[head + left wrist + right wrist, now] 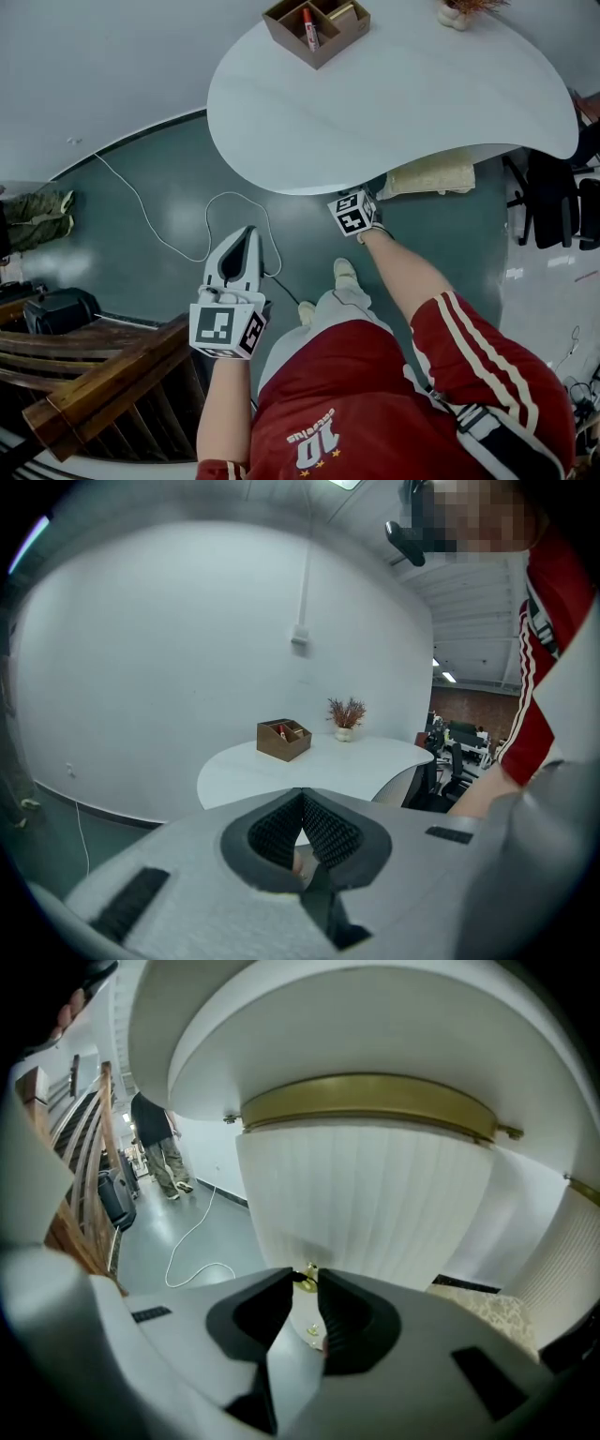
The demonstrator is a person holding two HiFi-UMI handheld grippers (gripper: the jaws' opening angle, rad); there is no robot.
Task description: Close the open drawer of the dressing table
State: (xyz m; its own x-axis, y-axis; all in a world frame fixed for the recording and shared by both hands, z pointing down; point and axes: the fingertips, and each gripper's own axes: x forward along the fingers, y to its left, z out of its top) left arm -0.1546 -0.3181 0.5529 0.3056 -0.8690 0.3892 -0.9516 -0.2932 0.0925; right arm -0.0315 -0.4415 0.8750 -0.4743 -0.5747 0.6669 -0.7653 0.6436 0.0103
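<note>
numeral 10 on red jersey (319, 375)

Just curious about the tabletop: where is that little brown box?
In the head view the brown box sits on the white table, near its far left edge, with a small vase to its right.

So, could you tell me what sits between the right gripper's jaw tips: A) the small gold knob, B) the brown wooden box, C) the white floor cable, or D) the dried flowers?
A: the right gripper view shows the right gripper with its tips closed either side of the gold knob on the ribbed white drawer front.
</note>
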